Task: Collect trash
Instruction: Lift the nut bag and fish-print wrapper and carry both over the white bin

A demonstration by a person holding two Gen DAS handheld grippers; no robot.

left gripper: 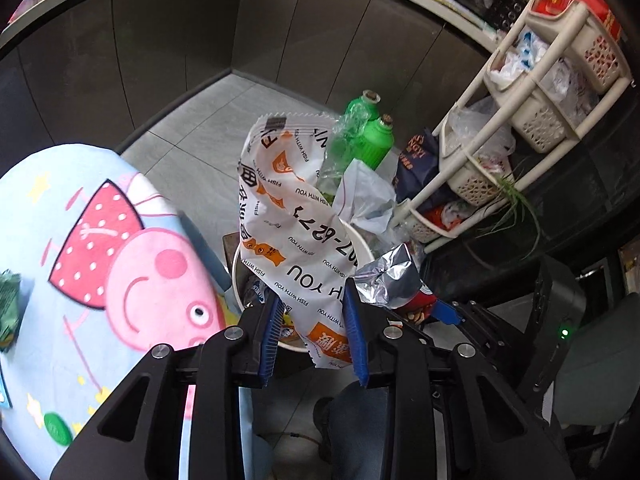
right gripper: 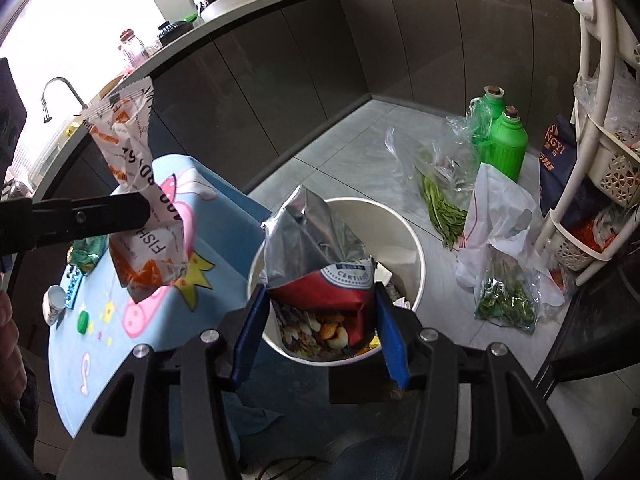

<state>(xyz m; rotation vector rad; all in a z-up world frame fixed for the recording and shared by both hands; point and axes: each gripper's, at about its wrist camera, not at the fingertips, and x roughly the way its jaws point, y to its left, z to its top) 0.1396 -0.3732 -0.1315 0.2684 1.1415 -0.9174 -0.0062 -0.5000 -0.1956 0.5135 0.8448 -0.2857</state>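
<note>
Both grippers full, bin (right gripper: 416,248) right below

Left gripper (left gripper: 312,332) pinches the floppy wrapper (left gripper: 288,216); right gripper (right gripper: 320,332) clamps the crinkly snack bag (right gripper: 320,256). Both look light, slippery.

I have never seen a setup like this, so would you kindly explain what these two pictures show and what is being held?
No robot here: a person carries two handheld grippers with blue-padded fingers, each with a fisheye camera looking along them. The left wrist view shows the left gripper holding a white and orange "Fish With You" wrapper. The right wrist view shows the right gripper holding a red and silver snack bag over a white bin on the floor. Beside it, a table with a blue cartoon cloth carries a green wrapper and a green cap.
</note>
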